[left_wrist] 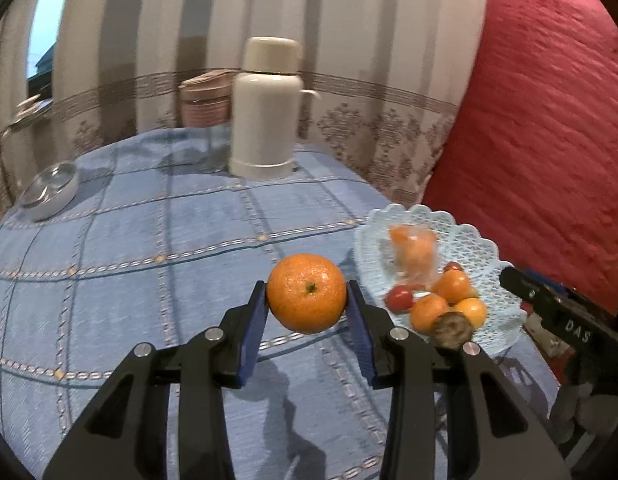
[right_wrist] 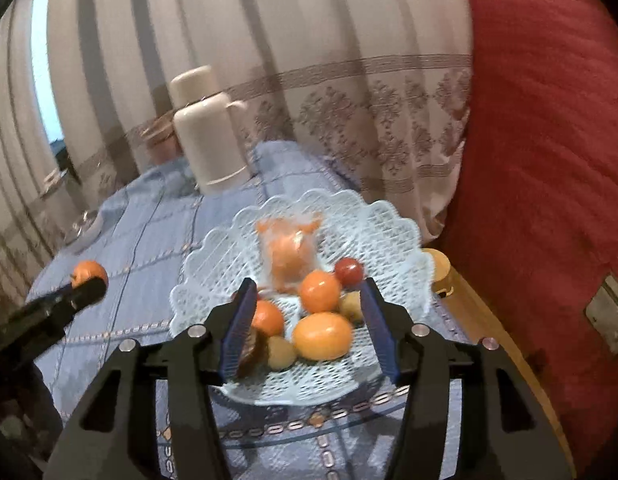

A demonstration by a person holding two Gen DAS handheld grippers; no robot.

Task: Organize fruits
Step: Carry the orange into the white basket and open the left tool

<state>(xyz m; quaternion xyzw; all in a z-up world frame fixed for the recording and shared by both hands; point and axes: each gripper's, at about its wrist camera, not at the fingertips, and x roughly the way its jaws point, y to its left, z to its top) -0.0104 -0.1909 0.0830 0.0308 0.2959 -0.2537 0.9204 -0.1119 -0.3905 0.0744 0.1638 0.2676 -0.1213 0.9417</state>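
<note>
Behind fruit basket, yellow cup: right view only.

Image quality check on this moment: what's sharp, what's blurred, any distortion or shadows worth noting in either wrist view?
Left wrist view: the orange clamped in the left gripper is sharp; the flask and basket fruit are blurred; a gripper shadow falls on the tablecloth. Right wrist view: blurred overall around the open right gripper. Both: fisheye bending, dark corners.
</note>
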